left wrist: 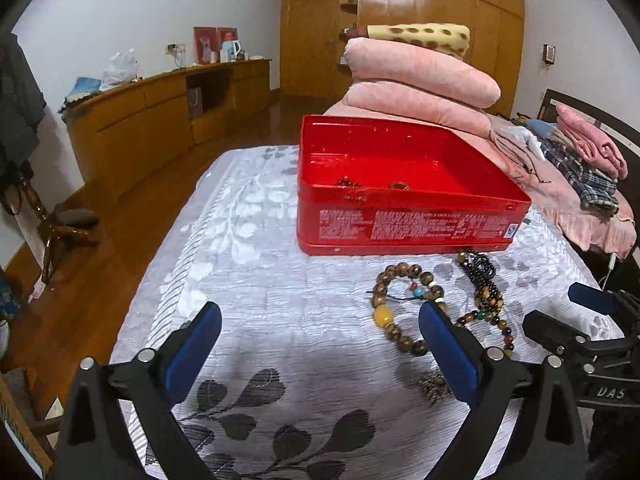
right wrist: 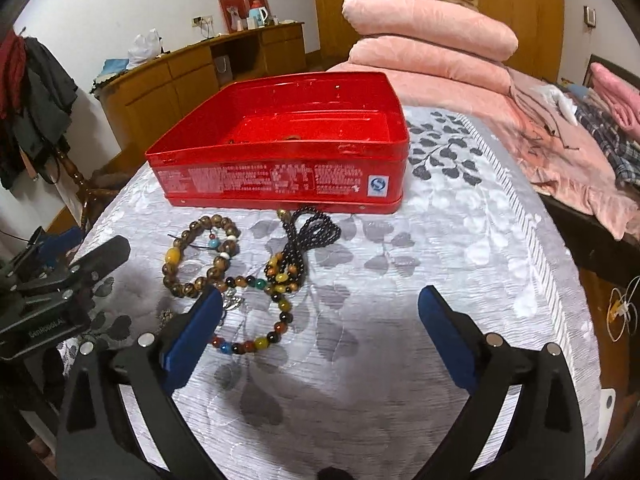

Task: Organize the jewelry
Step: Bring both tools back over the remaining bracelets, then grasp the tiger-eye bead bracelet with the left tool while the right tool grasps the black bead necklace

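Bedroom setting: grey-and-white leaf-patterned bedspread (right wrist: pixel 400 248) as working surface, wooden cabinets and stacked pink pillows (left wrist: pixel 420 76) beyond.

Item 1. Red tin (left wrist: pixel 400 184), lidless, at the far middle of the bedspread. Some small pieces already lie on its floor; what they are is too small to tell.

Item 2. Brown bead bracelet (right wrist: pixel 200 256) with one yellow bead, lying flat as a ring just near of the tin's front wall.

Item 3. Black bead strand (right wrist: pixel 310 228), folded, its far end touching or almost touching the tin's base; long axis runs near to far.

Item 4. Multicoloured bead strand (right wrist: pixel 260 312), a loop overlapping the near end of the black strand and reaching nearest to the grippers.

Item 5. Small silver-toned piece (right wrist: pixel 232 304), beside the right gripper's left finger; detail unclear.

Item 6. Left gripper (left wrist: pixel 320 344), jaws wide apart, nothing between them. All loose jewelry lies to its right; the brown bracelet sits just past its right finger.

Item 7. Right gripper (right wrist: pixel 320 328), jaws wide apart, empty. Loose jewelry lies to its left and ahead; the multicoloured loop crosses into its gap at the left finger.

Judgement: both hover near the pile from opposite sides. The right is better placed for the multicoloured strand, the left for the brown bracelet.
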